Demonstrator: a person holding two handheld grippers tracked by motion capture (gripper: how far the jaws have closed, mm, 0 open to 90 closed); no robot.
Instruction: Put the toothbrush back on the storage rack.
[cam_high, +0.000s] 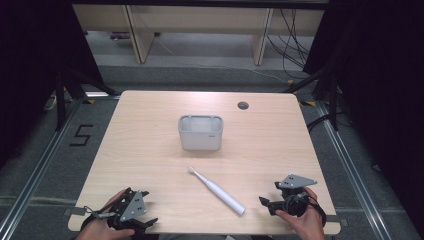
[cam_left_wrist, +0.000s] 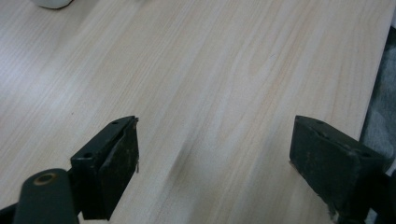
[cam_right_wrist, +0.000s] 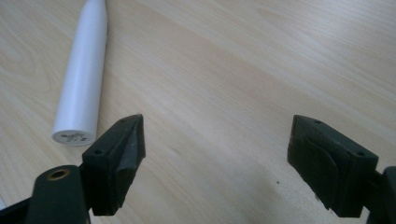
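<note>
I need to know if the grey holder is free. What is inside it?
The holder shows bare grey compartments near its rim; nothing sticks out. Its walls hide the bottom. The toothbrush lies outside on the table.

So the toothbrush (cam_high: 216, 190) lies diagonally on the tabletop (cam_high: 150, 150), near the front edge, between the left claw (cam_high: 145, 222) and the right claw (cam_high: 265, 202). The bin (cam_high: 200, 133) sits behind it, mid-table. Further back right there's a cable hole (cam_high: 243, 105).
</note>
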